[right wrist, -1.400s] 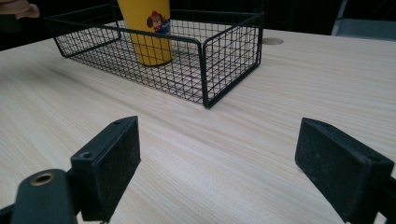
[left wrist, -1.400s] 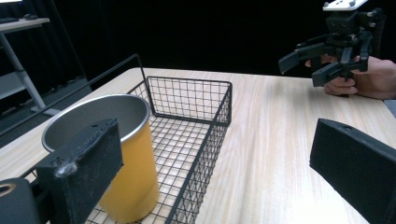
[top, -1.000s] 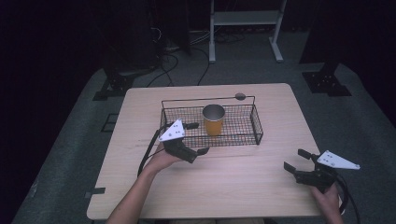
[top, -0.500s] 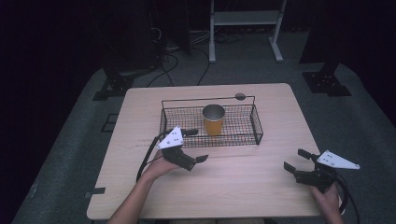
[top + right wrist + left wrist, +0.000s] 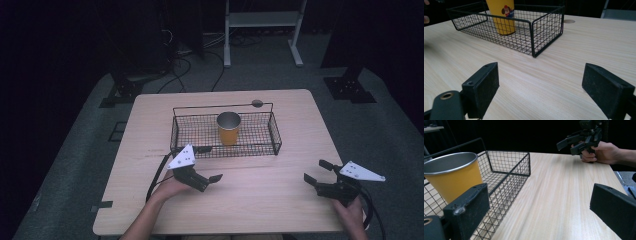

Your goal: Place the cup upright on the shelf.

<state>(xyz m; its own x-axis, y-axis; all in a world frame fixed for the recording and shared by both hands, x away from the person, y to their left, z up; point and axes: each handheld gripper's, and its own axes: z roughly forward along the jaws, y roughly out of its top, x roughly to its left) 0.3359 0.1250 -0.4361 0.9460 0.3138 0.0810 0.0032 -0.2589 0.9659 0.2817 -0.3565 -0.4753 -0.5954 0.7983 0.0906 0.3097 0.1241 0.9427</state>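
Note:
A yellow cup with a metal inside stands upright in a black wire basket at the middle of the wooden table. My left gripper is open and empty, just in front of the basket's near left corner. Its own view has the cup close on the left behind the basket wall, with the wide-apart jaws of the left gripper below. My right gripper is open and empty at the table's near right. The cup and basket lie well beyond the right gripper.
A round hole marks the tabletop behind the basket. Bare wood lies between the two grippers. Beyond the table are dark stands, cables and a white frame on the floor. The other hand holding the right gripper appears across the table.
My left gripper has drawn back from the basket toward the near edge and slightly right, staying open. The cup, the basket and the right gripper have not moved.

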